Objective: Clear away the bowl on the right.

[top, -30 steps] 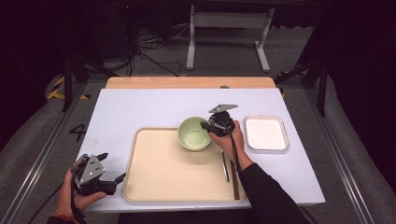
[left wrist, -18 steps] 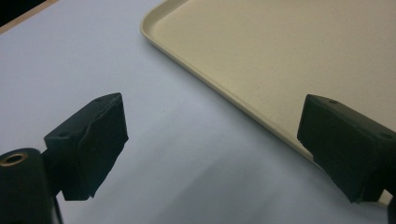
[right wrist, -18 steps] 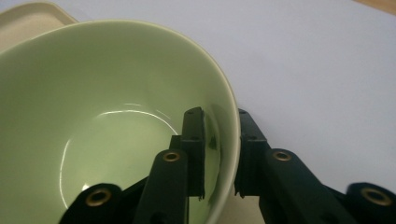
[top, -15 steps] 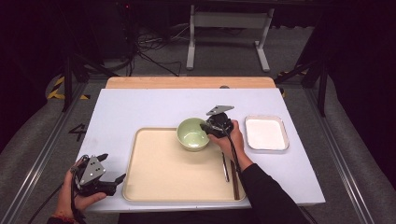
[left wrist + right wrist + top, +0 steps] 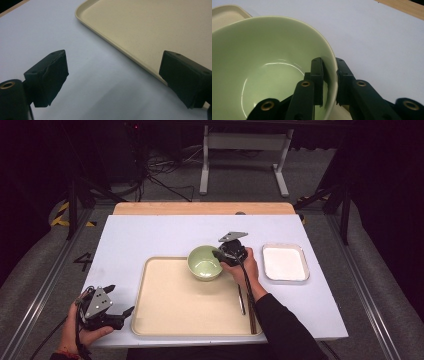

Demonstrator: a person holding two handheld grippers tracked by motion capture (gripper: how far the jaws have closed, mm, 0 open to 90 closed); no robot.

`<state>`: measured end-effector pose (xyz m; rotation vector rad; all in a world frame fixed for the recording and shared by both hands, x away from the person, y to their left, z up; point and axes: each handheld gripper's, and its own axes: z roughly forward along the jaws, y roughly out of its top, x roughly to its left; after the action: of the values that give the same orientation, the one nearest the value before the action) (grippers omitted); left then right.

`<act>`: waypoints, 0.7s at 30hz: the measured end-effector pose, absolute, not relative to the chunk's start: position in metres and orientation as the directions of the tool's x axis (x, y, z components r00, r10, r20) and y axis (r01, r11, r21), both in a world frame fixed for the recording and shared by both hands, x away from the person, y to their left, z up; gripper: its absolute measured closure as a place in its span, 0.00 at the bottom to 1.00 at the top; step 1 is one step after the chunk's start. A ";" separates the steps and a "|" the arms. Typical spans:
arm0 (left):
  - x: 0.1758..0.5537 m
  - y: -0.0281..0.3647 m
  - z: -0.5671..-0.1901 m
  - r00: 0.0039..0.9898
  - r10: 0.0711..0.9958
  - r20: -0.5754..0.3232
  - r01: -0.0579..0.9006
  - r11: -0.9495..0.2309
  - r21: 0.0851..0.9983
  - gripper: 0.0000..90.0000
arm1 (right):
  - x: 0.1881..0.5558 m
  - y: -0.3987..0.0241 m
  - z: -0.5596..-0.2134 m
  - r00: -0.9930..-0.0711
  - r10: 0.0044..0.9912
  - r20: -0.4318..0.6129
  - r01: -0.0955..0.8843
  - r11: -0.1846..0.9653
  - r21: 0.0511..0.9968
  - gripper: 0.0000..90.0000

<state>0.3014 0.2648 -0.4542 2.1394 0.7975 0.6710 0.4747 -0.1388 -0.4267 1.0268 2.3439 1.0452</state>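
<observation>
1. Right gripper view: the right gripper (image 5: 329,82) has its jaws narrowed onto the rim of the round pale green ceramic bowl (image 5: 262,65), one jaw inside the wall, the other outside, both pressing on it.
2. In the high view the bowl (image 5: 204,261) stands at the far right corner of the flat beige plastic tray (image 5: 175,295).
3. Two dark slim utensils (image 5: 246,305) lie along the tray's right edge, beside the person's right forearm.
4. A shallow white rectangular dish (image 5: 285,262) sits on the white-topped bench (image 5: 150,232), to the right of the right gripper (image 5: 222,256).
5. The left gripper (image 5: 113,77) rests with jaws wide and nothing between them, just beside the tray's near left corner (image 5: 105,40).
</observation>
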 end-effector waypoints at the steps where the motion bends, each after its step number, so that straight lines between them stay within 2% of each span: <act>1: 0.302 0.265 -0.454 0.669 0.715 0.205 0.327 -0.530 0.783 0.10 | 0.474 -0.139 -0.426 -0.661 0.750 -0.037 0.469 0.451 0.759 0.89; 6: 0.303 0.265 -0.455 0.659 0.723 0.208 0.336 -0.529 0.779 0.11 | 0.471 -0.148 -0.420 -0.658 0.753 0.017 0.456 0.380 0.804 0.90; 21: 0.308 0.263 -0.453 0.657 0.723 0.214 0.333 -0.533 0.777 0.10 | 0.440 -0.180 -0.384 -0.667 0.745 -0.017 0.343 0.327 0.881 0.87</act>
<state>0.3075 0.2633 -0.4533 2.1449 0.8139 0.6859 0.4404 -0.1801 -0.3841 0.9594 2.1776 1.2902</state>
